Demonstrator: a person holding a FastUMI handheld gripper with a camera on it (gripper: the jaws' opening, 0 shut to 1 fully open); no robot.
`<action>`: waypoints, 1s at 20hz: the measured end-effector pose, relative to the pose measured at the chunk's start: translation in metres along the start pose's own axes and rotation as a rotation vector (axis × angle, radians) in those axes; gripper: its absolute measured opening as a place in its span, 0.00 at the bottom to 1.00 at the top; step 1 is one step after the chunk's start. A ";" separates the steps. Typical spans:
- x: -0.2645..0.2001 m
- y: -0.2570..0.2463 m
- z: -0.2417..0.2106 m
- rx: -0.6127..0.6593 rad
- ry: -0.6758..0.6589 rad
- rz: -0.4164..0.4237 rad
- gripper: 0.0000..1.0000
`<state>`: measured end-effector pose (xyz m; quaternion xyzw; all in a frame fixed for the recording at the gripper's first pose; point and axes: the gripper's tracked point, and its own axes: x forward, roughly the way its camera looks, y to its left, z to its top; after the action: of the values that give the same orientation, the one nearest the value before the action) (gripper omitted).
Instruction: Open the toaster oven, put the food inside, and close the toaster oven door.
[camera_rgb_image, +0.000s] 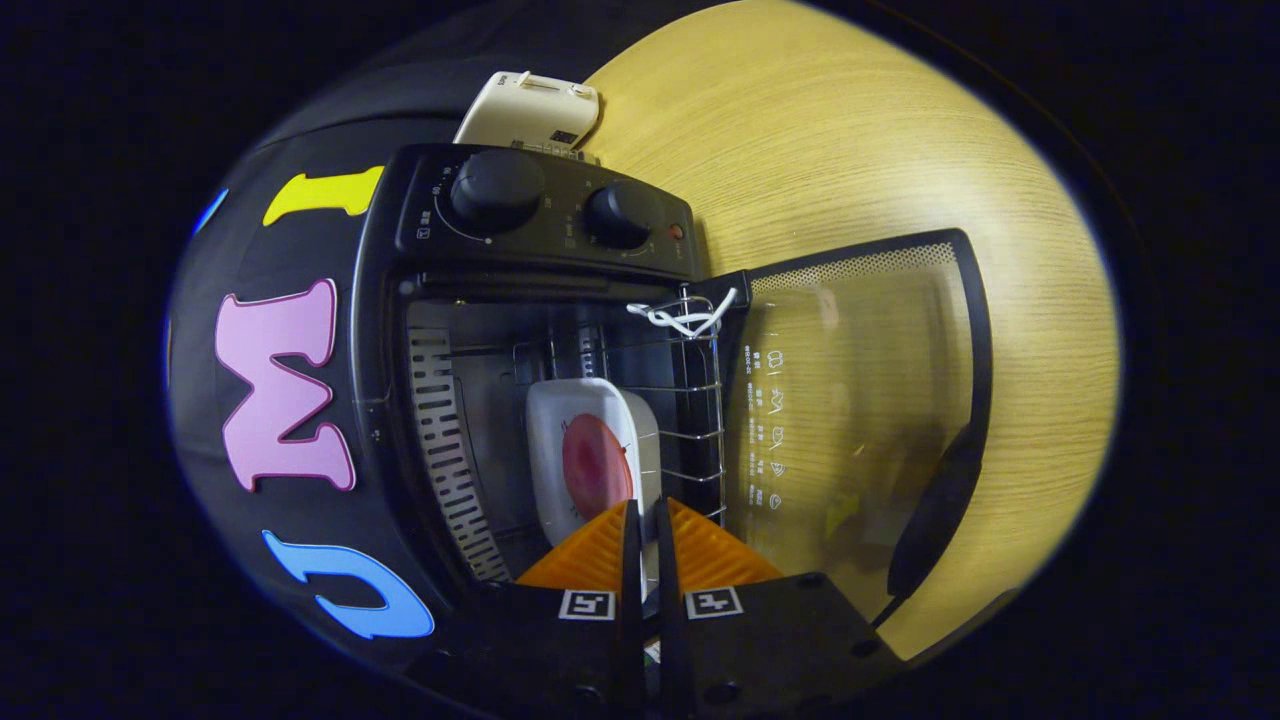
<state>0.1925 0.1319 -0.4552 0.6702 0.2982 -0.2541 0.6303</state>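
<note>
Tray (590, 450) just beyond near-closed jaws

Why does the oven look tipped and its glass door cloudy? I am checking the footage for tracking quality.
In the gripper view the camera is rolled sideways, so the black toaster oven looks tipped; fisheye bends its edges; the open glass door reflects the wooden table, hence the haze; the white dish with red food sits sharp inside, gripped at its rim by the gripper.
</note>
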 end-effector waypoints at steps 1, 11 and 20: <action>-0.004 0.003 0.003 -0.001 0.016 0.000 0.14; -0.052 -0.013 -0.028 -0.199 0.131 0.058 0.98; -0.125 -0.058 -0.004 -0.823 0.113 0.178 0.98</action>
<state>0.0638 0.1273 -0.4055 0.3987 0.3497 -0.0213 0.8475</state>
